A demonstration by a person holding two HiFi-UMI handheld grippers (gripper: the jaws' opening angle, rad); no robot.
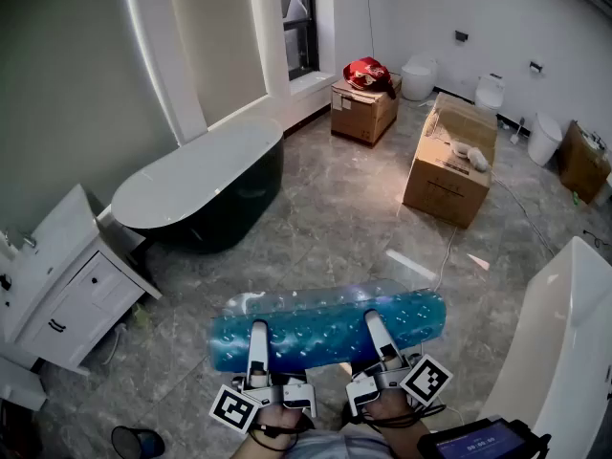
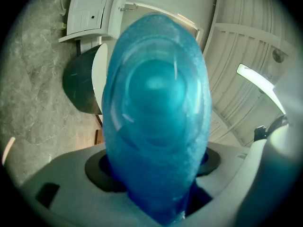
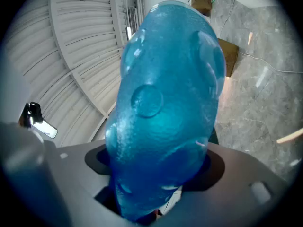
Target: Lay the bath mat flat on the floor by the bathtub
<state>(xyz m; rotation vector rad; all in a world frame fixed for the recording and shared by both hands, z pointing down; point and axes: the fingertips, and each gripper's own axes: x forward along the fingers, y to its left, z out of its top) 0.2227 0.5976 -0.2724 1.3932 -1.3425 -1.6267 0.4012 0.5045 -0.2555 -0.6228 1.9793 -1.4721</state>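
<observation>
your left gripper [image 1: 258, 342] and right gripper [image 1: 377, 329] each stand wide, clamped across the rolled blue bath mat [image 1: 320, 333]. you hold it level in the air above the floor [image 1: 335, 228], apart from the bathtub [image 1: 196, 185]. it looks soft, light and slick, probably floppy unrolled. take its free edge near both corners.

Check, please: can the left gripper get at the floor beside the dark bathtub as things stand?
Probably yes, after a step forward. The floor between the rolled bath mat and the bathtub looks bare, so nothing blocks the left gripper; it is shut on the mat, though.
</observation>
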